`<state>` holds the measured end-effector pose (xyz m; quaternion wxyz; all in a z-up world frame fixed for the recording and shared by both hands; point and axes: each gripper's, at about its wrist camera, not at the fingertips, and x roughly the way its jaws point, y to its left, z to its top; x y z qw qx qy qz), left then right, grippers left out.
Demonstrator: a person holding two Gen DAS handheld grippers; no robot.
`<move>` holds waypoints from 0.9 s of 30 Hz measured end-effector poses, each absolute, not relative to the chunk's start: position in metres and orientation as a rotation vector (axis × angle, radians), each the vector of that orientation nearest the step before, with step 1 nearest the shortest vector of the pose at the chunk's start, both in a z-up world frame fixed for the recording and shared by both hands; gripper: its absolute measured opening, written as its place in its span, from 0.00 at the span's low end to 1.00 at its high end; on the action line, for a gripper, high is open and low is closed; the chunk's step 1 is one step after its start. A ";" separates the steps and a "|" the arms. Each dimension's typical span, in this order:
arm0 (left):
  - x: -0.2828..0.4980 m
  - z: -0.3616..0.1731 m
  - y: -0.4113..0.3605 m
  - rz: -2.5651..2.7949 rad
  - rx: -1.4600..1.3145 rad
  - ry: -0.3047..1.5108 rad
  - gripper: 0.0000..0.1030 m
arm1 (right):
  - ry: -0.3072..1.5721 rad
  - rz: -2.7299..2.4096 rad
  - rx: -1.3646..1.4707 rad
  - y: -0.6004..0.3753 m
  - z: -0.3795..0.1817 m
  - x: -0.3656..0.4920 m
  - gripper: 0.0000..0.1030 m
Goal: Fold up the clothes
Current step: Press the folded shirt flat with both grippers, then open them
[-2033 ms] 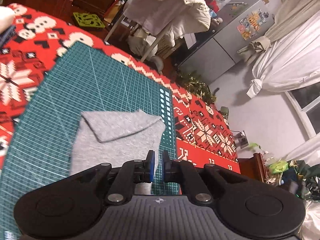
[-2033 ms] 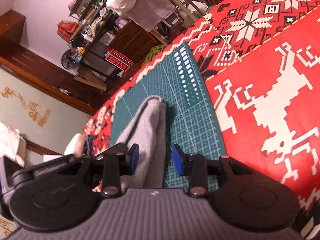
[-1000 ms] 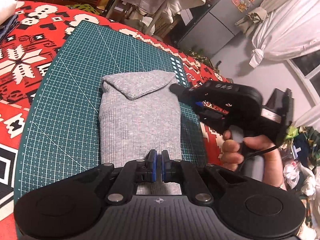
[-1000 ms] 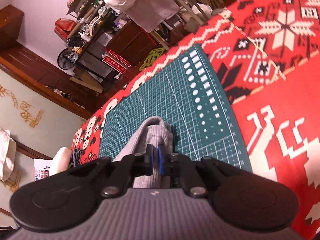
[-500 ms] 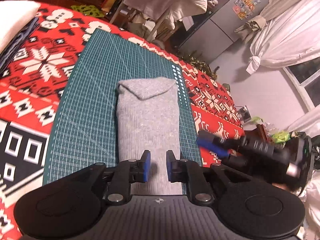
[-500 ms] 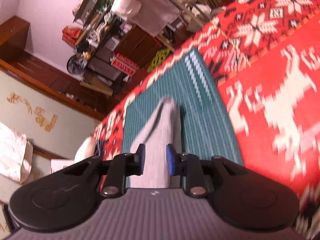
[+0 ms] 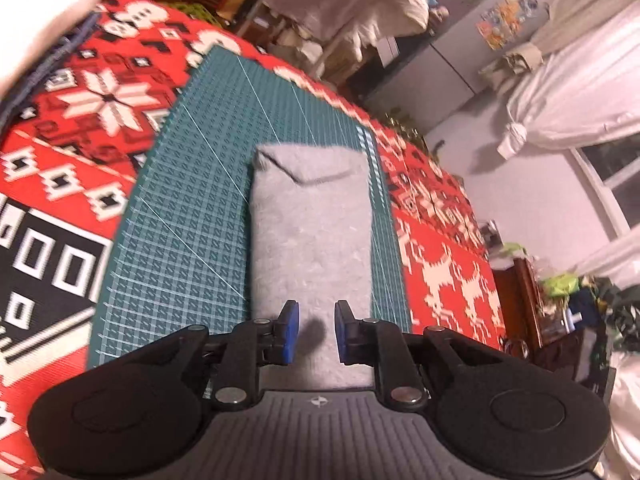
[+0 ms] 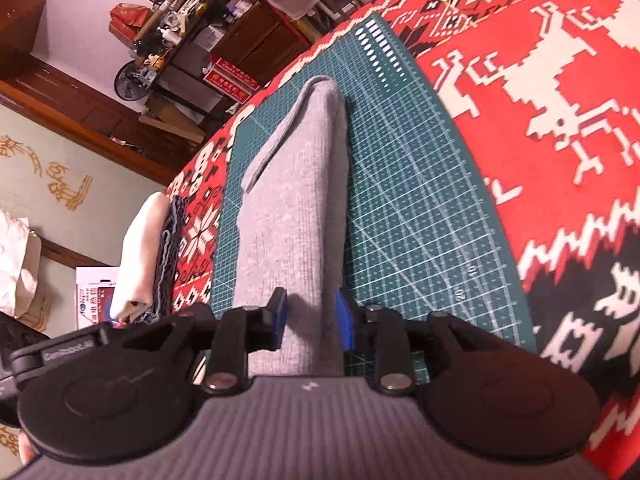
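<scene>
A grey knitted garment point(image 7: 310, 224) lies folded into a long narrow strip on the green cutting mat point(image 7: 188, 216), with a small flap turned over at its far end. My left gripper point(image 7: 313, 332) hovers open over the near end of the strip, nothing between its blue pads. In the right wrist view the same grey garment point(image 8: 294, 208) stretches away over the mat point(image 8: 420, 208). My right gripper point(image 8: 310, 320) is open, its two pads either side of the strip's near end, which runs between them.
A red, white and black patterned cloth point(image 7: 80, 128) covers the table around the mat. A stack of folded clothes point(image 8: 144, 256) sits at the table's left edge. Behind the table are a clothes-draped rack point(image 7: 348, 8), a grey cabinet and white curtains point(image 7: 568, 100).
Both grippers, shut on the garment a second ago, have opened and let it go. The garment now lies flat and straightened. The right gripper has left the left wrist view.
</scene>
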<state>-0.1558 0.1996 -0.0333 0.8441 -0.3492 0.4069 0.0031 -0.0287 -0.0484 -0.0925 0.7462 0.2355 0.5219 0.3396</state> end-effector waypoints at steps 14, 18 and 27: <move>-0.158 -0.038 0.200 0.094 -0.636 0.956 0.11 | 1.151 0.742 0.407 -0.046 -0.090 -0.032 0.15; -0.165 -0.027 0.209 0.065 -0.709 0.855 0.10 | 1.088 0.764 0.391 -0.054 -0.073 -0.036 0.15; -0.148 -0.036 0.200 -0.024 -0.750 0.840 0.05 | 1.004 0.854 0.363 -0.034 -0.055 -0.041 0.15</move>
